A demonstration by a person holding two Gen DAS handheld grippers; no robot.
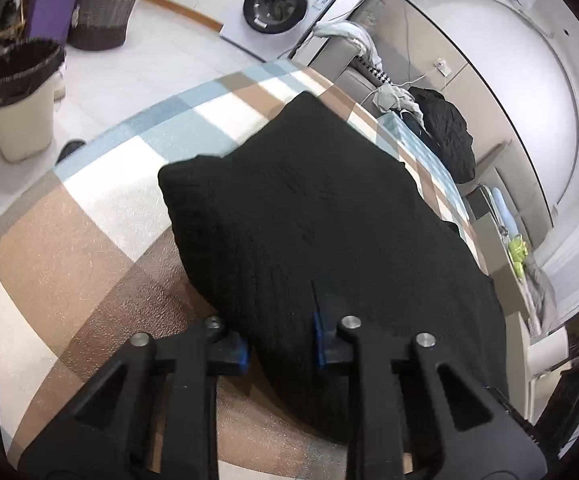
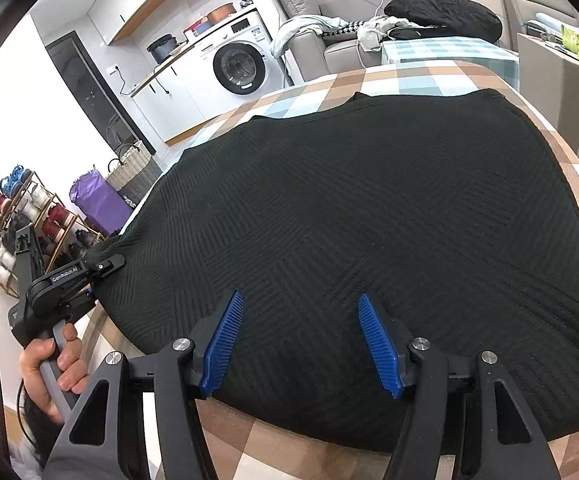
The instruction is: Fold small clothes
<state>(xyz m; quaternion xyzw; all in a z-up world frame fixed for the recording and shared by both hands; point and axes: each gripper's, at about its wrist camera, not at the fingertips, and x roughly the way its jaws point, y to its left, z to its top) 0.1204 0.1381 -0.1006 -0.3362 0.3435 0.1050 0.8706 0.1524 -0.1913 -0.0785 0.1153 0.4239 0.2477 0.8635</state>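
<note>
Black knit sweater point(image 2: 369, 220) lying flat on checked tablecloth point(image 1: 69, 240); left gripper point(image 1: 281, 344) clamping its edge, right gripper point(image 2: 301, 344) hovering agape.

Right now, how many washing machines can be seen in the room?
1. The white washing machine stands against the far wall, beyond the checked table, left of the sofa; the left wrist view shows the same one. Others may be outside the views.

Checked tablecloth point(image 2: 409, 76), black knit garment point(image 2: 349, 240) spread flat
</note>
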